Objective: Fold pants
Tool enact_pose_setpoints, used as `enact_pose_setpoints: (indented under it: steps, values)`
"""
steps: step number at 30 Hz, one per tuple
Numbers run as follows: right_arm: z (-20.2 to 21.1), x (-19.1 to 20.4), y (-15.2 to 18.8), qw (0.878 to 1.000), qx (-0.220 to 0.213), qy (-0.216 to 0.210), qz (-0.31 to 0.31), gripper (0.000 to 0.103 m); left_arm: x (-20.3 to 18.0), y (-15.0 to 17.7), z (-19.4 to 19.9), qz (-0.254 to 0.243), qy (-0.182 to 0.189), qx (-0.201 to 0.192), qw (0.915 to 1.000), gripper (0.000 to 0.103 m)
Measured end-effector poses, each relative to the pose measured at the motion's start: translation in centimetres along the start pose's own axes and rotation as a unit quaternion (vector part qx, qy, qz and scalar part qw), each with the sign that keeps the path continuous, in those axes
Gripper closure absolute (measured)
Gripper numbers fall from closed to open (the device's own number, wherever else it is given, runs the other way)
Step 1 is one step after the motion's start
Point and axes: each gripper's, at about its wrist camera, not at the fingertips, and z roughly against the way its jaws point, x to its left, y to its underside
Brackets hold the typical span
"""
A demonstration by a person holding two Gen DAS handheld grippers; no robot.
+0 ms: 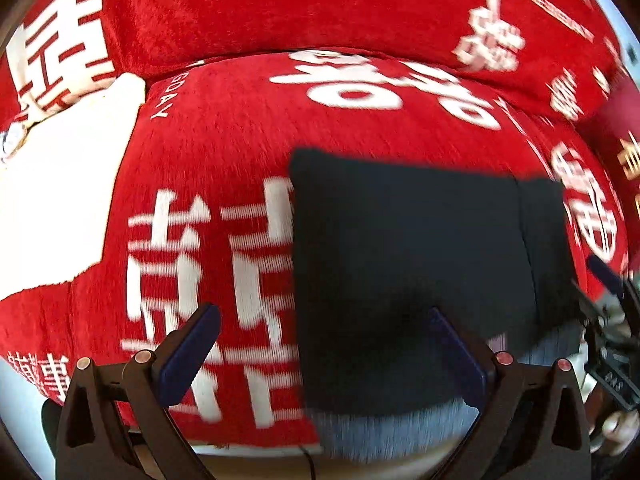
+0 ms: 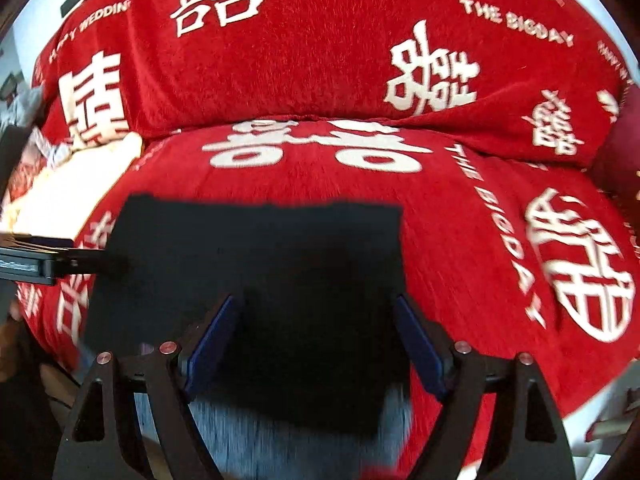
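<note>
The black pants (image 1: pixel 412 248) lie folded into a flat rectangle on the red sofa seat (image 1: pixel 224 152); a bluish-grey layer shows under their near edge. My left gripper (image 1: pixel 324 316) is open and empty, its right finger over the pants' near left part, its left finger over red cover. In the right wrist view the pants (image 2: pixel 260 264) fill the middle, and my right gripper (image 2: pixel 316 308) is open and empty over their near edge. The left gripper shows at the left edge of that view (image 2: pixel 60 260); the right gripper shows at the right edge of the left view (image 1: pixel 608 312).
The sofa cover (image 2: pixel 320 60) is red with white characters and runs up the backrest. A cream-white cushion (image 1: pixel 60 192) lies on the seat to the left of the pants. A dark red cushion (image 2: pixel 620 148) sits at the far right.
</note>
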Motion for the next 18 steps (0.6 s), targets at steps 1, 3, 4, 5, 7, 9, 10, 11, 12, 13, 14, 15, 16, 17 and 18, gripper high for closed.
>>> enact_pose_setpoints:
  steps: [1,3,4,5,7,9,10,11,12,13,14,15,16,17,18]
  values:
    - [0.4,0.3,0.9,1.0,0.0,0.004,0.003,0.018,-0.3,1.2,0.0,-0.012,0.0,0.0,0.9999,0.0]
    - [0.2,0.9,2.5,1.0,0.011,0.025,0.01,0.017,-0.7,2.6,-0.6,-0.029,-0.011,-0.001,0.9995,0.0]
    - [-0.2,1.0,3.1,0.999,0.023,0.03,0.013,0.017,-0.6,3.3,-1.3,-0.028,-0.013,0.002,0.9995,0.0]
    - [-0.8,1.0,3.8,0.999,0.037,0.032,0.01,0.016,-0.3,3.8,-1.8,-0.017,-0.008,0.005,0.9998,0.0]
    - [-1.4,0.4,4.8,0.998,0.05,0.028,-0.007,0.015,0.4,4.4,-2.3,0.012,0.015,0.009,0.9998,0.0]
    - [-0.9,-0.1,5.2,0.998,0.05,0.022,-0.023,0.015,0.7,4.4,-1.9,0.018,0.02,0.012,0.9996,0.0]
    - [-0.5,-0.4,5.3,0.998,0.05,0.02,-0.03,0.015,0.6,4.4,-1.3,0.015,0.017,0.006,0.9997,0.0]
    - [0.1,-0.8,5.3,0.998,0.045,0.018,-0.038,0.015,0.5,4.5,-0.8,0.011,0.013,-0.002,0.9999,0.0]
    - [0.6,-1.1,5.3,0.998,0.038,0.015,-0.045,0.015,0.3,4.5,-0.4,0.005,0.009,-0.011,0.9999,0.0]
    - [1.1,-1.5,5.2,0.998,0.031,0.007,-0.052,0.015,0.1,4.5,0.0,-0.002,0.01,-0.019,0.9998,0.0]
    - [1.5,-1.9,5.0,0.998,0.024,-0.002,-0.062,0.015,0.1,4.5,0.1,-0.005,0.012,-0.022,0.9997,0.0]
    - [1.6,-2.4,4.8,0.997,0.02,-0.007,-0.07,0.014,0.0,4.5,0.0,-0.005,0.014,-0.022,0.9996,0.0]
    - [1.6,-2.8,4.4,0.997,0.02,-0.01,-0.08,0.014,-0.1,4.4,0.0,-0.003,0.017,-0.02,0.9996,0.0]
    - [1.4,-3.1,4.1,0.996,0.021,-0.013,-0.087,0.013,-0.1,4.3,-0.1,-0.002,0.017,-0.019,0.9997,0.0]
    - [1.1,-3.3,3.7,0.995,0.023,-0.017,-0.093,0.013,0.1,4.3,-0.2,0.0,0.017,-0.02,0.9997,0.0]
